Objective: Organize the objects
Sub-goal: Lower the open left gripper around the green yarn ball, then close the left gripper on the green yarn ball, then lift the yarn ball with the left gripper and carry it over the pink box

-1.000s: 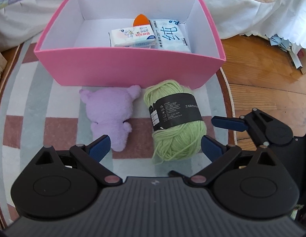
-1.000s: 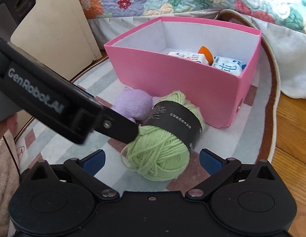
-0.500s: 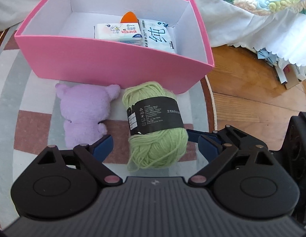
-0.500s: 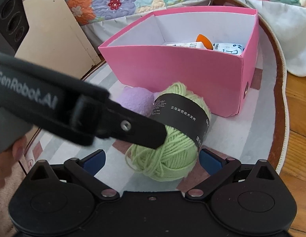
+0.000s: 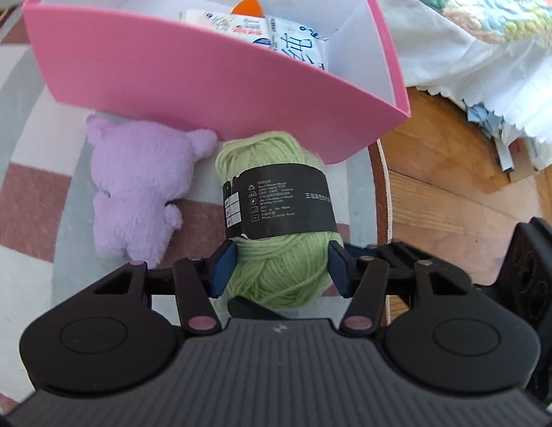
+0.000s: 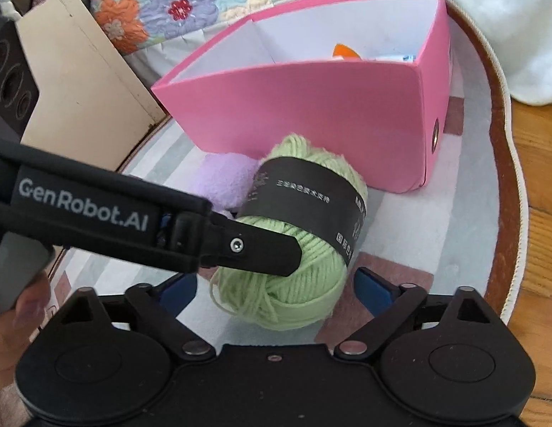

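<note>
The left gripper (image 5: 281, 267) points steeply down at a green yarn ball (image 5: 279, 220) with a black paper band, lying on a striped rug (image 5: 34, 192). Its jaws are closing, and its blue pads (image 5: 224, 263) sit against both sides of the ball's near end, so the yarn is pinched between them. The right gripper (image 6: 276, 290) comes at the same ball from the other side; its jaws are closing too, with the near end of the yarn between them, but its pads (image 6: 372, 290) stand clear of the wool on both sides. Just left of the yarn, ahead of the left gripper, a purple plush toy (image 5: 140, 188) lies touching the ball. Beyond both, a pink box (image 5: 190, 74) stands on the rug and holds tissue packs (image 5: 297, 44) and an orange item (image 5: 247, 7) that I cannot identify. Past the rug's right edge is wooden floor (image 5: 450, 192).
</note>
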`<action>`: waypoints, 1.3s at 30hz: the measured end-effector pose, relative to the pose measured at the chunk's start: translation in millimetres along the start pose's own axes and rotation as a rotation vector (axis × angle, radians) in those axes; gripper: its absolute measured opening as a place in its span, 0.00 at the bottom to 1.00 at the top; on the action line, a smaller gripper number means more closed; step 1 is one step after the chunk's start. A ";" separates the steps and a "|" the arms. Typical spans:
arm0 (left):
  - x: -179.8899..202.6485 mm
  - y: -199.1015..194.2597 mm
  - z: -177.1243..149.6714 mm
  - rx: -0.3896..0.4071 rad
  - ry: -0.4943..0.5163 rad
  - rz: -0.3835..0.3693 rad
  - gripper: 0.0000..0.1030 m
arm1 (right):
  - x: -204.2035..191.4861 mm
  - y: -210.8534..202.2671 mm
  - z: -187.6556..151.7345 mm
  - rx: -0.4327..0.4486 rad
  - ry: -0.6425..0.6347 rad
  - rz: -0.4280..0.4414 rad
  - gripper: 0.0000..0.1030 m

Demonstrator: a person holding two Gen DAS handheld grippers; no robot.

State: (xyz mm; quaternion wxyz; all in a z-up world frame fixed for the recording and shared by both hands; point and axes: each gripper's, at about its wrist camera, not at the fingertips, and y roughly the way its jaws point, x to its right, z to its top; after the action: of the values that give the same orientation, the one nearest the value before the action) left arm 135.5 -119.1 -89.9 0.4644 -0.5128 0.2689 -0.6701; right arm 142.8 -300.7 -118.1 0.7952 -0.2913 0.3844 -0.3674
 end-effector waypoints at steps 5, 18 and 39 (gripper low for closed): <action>-11.9 0.3 -7.6 0.023 -0.032 -0.055 0.47 | -10.3 2.8 -0.5 0.007 -0.005 -0.078 0.67; -29.0 -40.2 -19.5 0.084 -0.061 -0.111 0.44 | -63.5 -16.9 3.3 0.056 -0.088 -0.155 0.58; -36.0 -133.4 -24.8 0.150 0.010 -0.101 0.44 | -130.2 -55.8 27.6 0.100 -0.140 -0.102 0.59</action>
State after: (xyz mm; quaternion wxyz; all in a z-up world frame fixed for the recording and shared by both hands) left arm 67.6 -33.1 -2.2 0.4657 -0.4861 0.1943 -0.7135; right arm 89.0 -221.8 -9.9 0.8140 -0.2956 0.2937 -0.4048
